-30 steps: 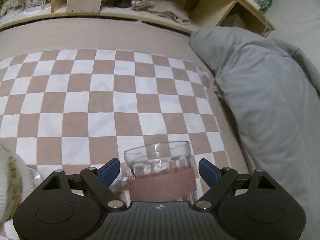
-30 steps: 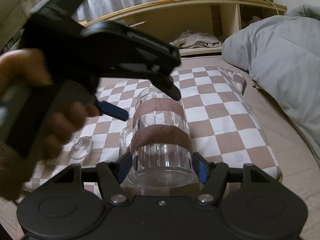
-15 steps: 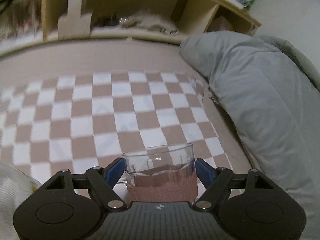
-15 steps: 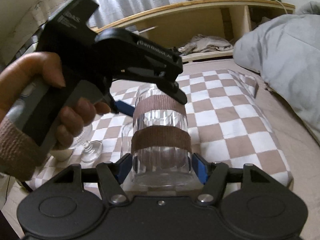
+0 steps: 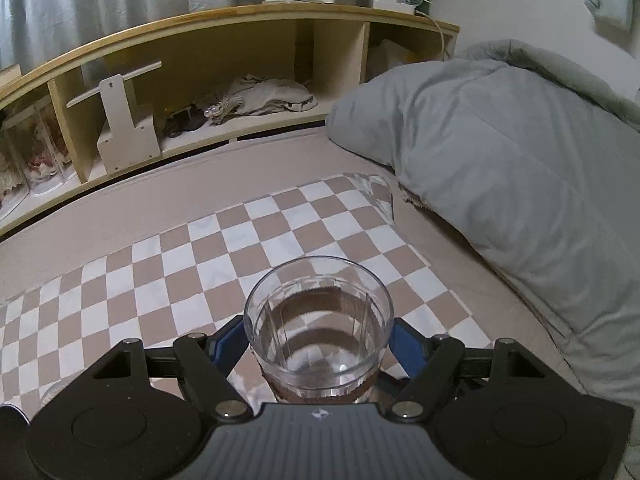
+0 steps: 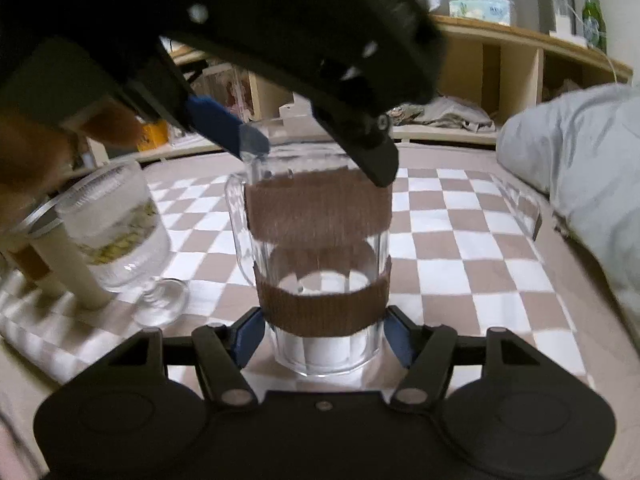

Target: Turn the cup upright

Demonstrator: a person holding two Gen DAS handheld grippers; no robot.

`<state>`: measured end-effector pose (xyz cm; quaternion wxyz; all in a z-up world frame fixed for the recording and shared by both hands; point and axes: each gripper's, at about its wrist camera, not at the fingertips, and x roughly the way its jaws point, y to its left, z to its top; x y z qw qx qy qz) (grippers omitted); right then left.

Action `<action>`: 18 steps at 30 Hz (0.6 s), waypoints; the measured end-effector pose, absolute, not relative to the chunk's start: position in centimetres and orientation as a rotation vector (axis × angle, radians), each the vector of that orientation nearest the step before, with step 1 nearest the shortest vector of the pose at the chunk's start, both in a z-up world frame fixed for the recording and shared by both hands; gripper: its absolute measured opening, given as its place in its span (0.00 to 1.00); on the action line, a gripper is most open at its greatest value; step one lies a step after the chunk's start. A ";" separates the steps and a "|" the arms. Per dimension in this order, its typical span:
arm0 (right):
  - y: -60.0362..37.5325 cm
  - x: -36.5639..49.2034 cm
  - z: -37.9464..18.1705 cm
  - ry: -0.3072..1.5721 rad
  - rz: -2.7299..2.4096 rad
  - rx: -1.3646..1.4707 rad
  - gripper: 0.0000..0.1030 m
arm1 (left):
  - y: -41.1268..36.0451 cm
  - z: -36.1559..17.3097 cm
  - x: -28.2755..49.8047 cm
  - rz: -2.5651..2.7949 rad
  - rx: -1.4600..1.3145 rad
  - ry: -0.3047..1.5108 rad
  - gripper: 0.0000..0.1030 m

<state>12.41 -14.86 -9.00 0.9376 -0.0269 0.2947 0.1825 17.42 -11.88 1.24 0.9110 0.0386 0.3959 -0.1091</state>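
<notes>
cup: clear ribbed glass mug with two brown tape bands (image 6: 320, 264), standing mouth-up, base looking down on the brown-and-white checkered cloth (image 6: 480, 240) on the bed, near edge; contact not fully visible
left gripper (image 5: 320, 340): reaching in from above, blue pads (image 5: 402, 342) sitting at the upper band on both sides; jaws closed to cup width and pinching it, likely steadying the top through the turn
right gripper (image 6: 322, 338): low and near, blue pads (image 6: 248, 336) flanking the lower band; jaws narrowed around the base, but whether pressing or just beside the glass, cannot tell
why two grips: high and low holds are probably keeping slick glass from tipping on soft bedding
stage: flip looking done, release not yet done
neighbours: stemmed frosted glass with yellowish filling (image 6: 116, 236) sitting just left of the cup; grey duvet (image 5: 500, 160) lying right
risk: opening unevenly could topple the cup toward the stemmed glass
</notes>
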 end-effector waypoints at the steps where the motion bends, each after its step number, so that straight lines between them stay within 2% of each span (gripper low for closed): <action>1: -14.7 12.6 -9.2 0.595 0.367 -0.073 0.65 | -12.0 1.2 17.4 -0.225 0.086 0.815 0.74; 7: -14.3 13.7 -10.1 0.565 0.355 -0.106 0.65 | -11.7 1.1 17.1 -0.236 0.082 0.803 0.76; 10: -14.6 13.9 -10.2 0.572 0.359 -0.083 0.66 | -11.2 1.2 17.1 -0.248 0.043 0.821 0.85; 15: -15.5 13.7 -9.5 0.593 0.324 -0.026 0.81 | -10.6 1.8 15.7 -0.250 0.034 0.786 0.85; 18: -16.2 13.0 -8.3 0.607 0.300 -0.010 0.84 | -9.7 2.7 14.6 -0.252 -0.007 0.753 0.86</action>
